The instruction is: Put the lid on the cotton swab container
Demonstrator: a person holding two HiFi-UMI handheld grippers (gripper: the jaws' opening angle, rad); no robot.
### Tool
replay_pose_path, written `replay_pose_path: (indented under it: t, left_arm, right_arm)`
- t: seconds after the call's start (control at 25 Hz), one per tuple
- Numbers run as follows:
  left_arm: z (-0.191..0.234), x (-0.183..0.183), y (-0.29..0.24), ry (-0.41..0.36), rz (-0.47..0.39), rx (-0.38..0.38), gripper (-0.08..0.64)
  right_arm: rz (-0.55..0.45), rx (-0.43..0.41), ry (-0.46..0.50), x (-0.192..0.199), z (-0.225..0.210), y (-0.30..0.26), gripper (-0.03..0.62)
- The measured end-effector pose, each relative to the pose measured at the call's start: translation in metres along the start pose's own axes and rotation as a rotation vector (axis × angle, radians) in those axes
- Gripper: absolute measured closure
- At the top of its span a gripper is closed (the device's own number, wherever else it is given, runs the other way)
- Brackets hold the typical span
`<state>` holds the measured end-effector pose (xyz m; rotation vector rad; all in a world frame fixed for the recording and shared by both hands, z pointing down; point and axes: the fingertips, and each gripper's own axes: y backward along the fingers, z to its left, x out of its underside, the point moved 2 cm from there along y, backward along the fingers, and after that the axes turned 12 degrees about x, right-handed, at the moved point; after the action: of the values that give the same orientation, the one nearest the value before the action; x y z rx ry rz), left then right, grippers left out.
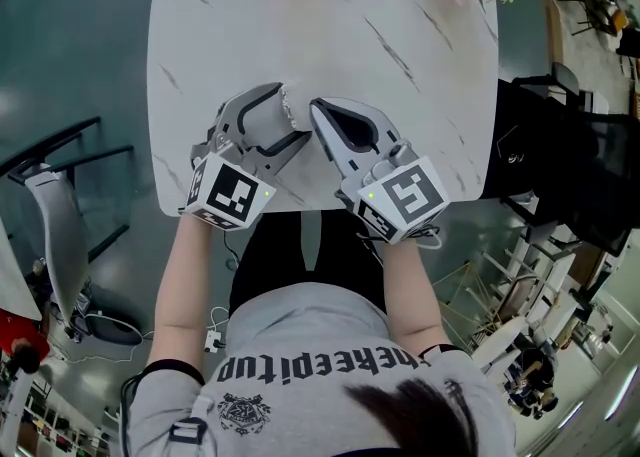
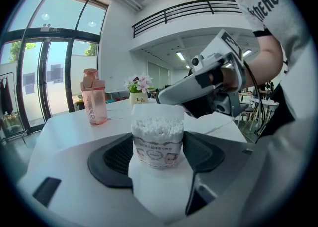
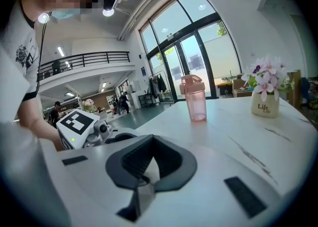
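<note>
- Cotton swab container [image 2: 157,144], a small clear round tub with a printed paper band, packed with white swabs, stands upright between the jaws of the left gripper [image 1: 292,113].
- Its top is open, with the swab heads bare and no lid on it.
- Both dark ribbed pads [image 2: 117,159] of the left gripper press against the tub's sides, 1 on each side, so this gripper is clamped on it.
- Just beside the left gripper's tips is the right gripper [image 1: 318,115], the 2 noses almost touching above the near edge of the white marble-patterned table [image 1: 400,95].
- Seen from the left gripper, the right gripper's nose hangs just behind and above the tub's open top.
- The right gripper's jaws are brought together at their tips, leaving a teardrop gap behind them; whether anything thin is pinched there cannot be made out.
- Beyond both grippers, well apart from them, a translucent pink plastic bottle [image 2: 93,97] stands upright on the table.
- Farther off to the right gripper's right sits a white pot of pink flowers [image 3: 264,99].
</note>
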<state>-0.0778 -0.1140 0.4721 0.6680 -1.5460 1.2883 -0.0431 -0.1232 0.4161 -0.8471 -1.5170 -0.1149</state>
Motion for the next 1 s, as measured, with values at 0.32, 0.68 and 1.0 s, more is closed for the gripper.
replay_pose_path:
  t: [0.32, 0.68, 1.0]
  left_arm:
    - [0.0, 0.001, -0.001, -0.001, -0.002, 0.001, 0.236]
    - [0.001, 0.001, 0.0, 0.001, -0.006, 0.008, 0.236]
    - [0.002, 0.0, 0.0, 0.003, -0.013, 0.013, 0.236]
  right_arm:
    - [0.04, -0.03, 0.061, 0.003, 0.009, -0.007, 0.581]
    - [0.099, -0.051, 0.062, 0.005, 0.01, -0.012, 0.581]
    - [0.153, -0.035, 0.092, 0.005, 0.011, -0.015, 0.581]
